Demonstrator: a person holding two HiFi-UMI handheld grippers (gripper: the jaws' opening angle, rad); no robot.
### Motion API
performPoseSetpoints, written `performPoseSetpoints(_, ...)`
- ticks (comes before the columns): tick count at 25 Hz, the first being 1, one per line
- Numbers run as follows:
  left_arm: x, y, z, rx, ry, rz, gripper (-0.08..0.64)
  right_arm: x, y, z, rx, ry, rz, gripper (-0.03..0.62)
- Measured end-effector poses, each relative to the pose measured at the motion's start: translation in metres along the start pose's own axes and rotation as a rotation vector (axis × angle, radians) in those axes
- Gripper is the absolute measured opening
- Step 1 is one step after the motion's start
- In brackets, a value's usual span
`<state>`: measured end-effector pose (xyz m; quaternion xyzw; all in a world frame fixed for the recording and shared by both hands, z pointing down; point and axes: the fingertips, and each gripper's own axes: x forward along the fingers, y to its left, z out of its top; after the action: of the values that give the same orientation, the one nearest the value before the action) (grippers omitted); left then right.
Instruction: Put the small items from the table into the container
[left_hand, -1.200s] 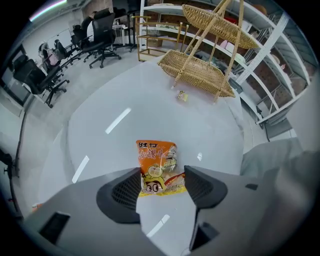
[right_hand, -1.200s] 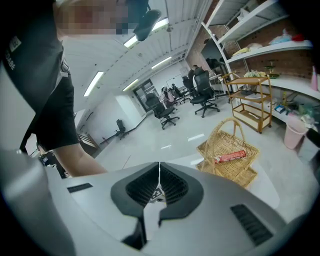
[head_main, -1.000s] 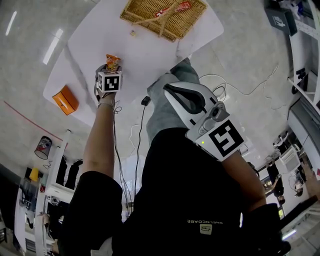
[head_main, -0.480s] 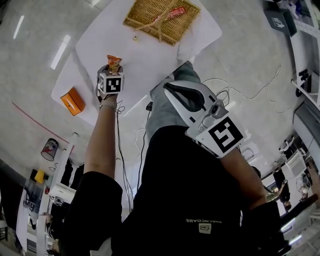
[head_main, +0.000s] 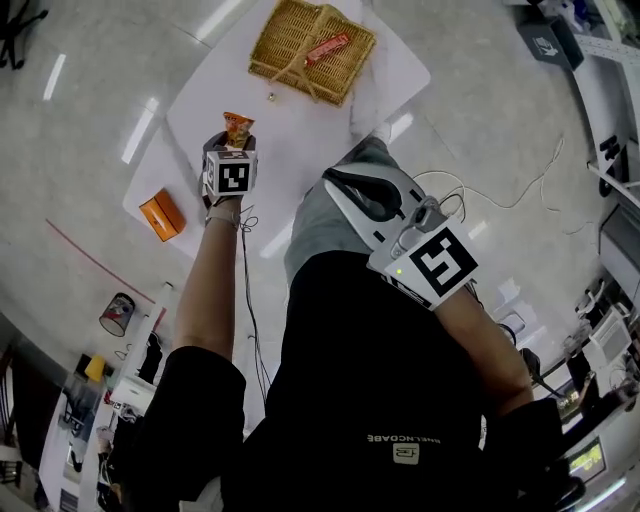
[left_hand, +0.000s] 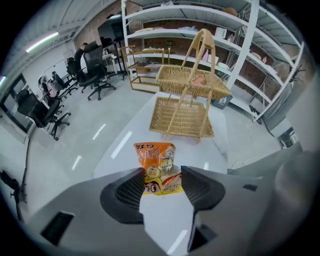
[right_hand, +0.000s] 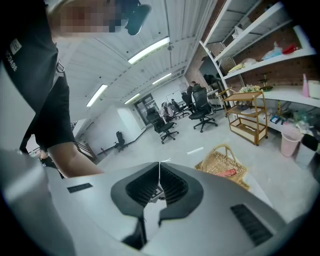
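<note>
My left gripper (head_main: 231, 142) holds an orange snack packet (head_main: 238, 126) lifted above the white table (head_main: 320, 125). Its jaws are closing and both pads touch the packet. In the left gripper view the packet (left_hand: 155, 155) stands upright between the jaws of the left gripper (left_hand: 161, 174). The wicker basket (head_main: 290, 30) with a handle sits at the table's far end, with a red packet (head_main: 328, 46) inside. A small gold item (head_main: 269, 97) lies on the table just before the basket. My right gripper (head_main: 368, 192) is shut and empty, close to my body.
An orange box (head_main: 161, 214) rests on a lower surface left of the table. Cables trail on the floor to the right. Metal shelving (left_hand: 210, 30) rises behind the basket (left_hand: 175, 80), and office chairs (left_hand: 95, 70) stand at the left.
The left gripper has risen with the snack packet and drawn a little nearer the basket. The right gripper has risen slightly, still shut.
</note>
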<state>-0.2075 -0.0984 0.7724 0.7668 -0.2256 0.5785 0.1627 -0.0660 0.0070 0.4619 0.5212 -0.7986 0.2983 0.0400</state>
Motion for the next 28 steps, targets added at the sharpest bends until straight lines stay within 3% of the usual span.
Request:
performPoseSetpoints(8,-0.05,-0.034,0.046,0.077,-0.077,-0.01,0.23,-0.031,-0.003,0.024,-0.021,-0.071,-0.035,0.011)
performPoseSetpoints(28,-0.128,-0.145,0.146,0.21,-0.245,-0.159,0.225,-0.102,-0.037,0.068,-0.075,-0.154,-0.181,0.011)
